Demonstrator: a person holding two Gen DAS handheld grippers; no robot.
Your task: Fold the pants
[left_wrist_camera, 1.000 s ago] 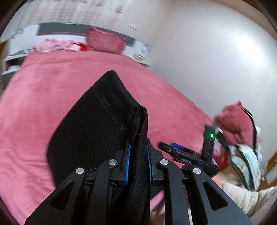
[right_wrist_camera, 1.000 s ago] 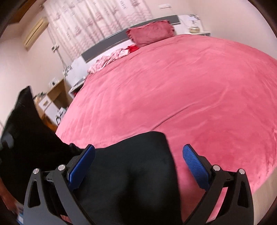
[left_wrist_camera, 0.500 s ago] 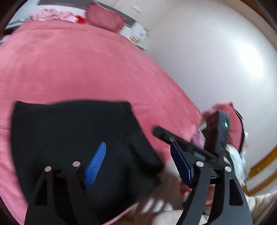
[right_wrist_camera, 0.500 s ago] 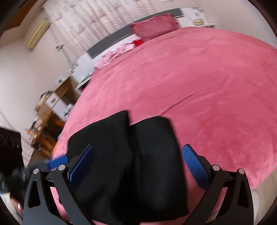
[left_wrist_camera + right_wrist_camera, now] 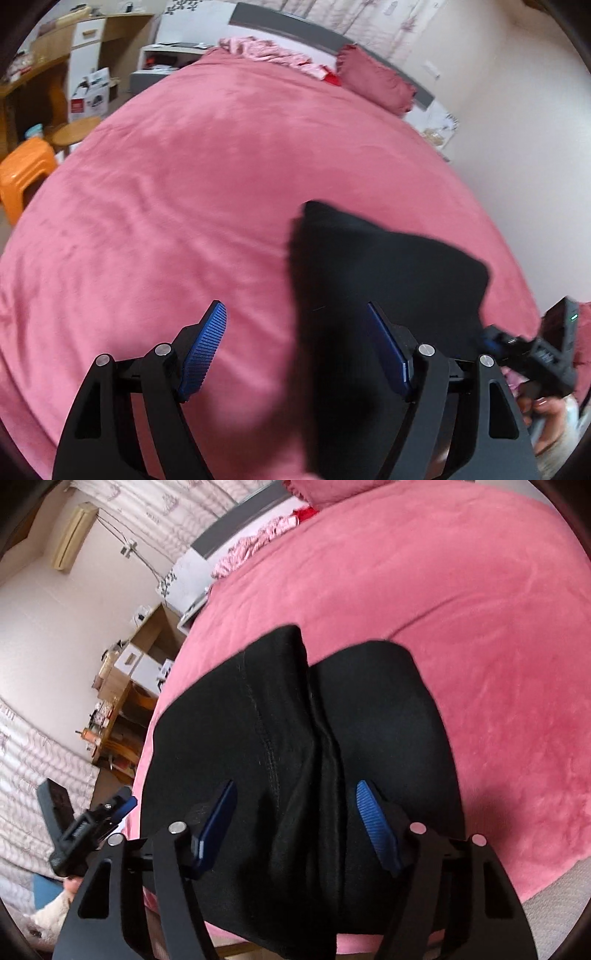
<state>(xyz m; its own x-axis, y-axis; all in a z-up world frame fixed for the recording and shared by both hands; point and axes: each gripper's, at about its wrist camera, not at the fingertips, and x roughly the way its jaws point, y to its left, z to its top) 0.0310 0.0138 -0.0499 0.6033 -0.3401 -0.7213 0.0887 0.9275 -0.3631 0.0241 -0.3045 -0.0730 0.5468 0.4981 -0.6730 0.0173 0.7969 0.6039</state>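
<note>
Right wrist: gripper straddling the pants' ridge, jaws closing, to pinch the fold (not yet gripped); left gripper apart.

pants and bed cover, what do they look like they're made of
Pants: black woven cloth, matte, probably cotton or denim; a stitched seam shows and the folds hold some body.
Bed cover: pink plush, likely fleece or velvet; a short nap with lighter and darker brushed streaks.

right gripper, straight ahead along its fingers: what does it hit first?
Most likely the black pants on the pink bedspread. The right gripper points down at the raised ridge of fabric, which lies between its closing jaws; pads not yet pressing it, though depth is unclear.
</note>
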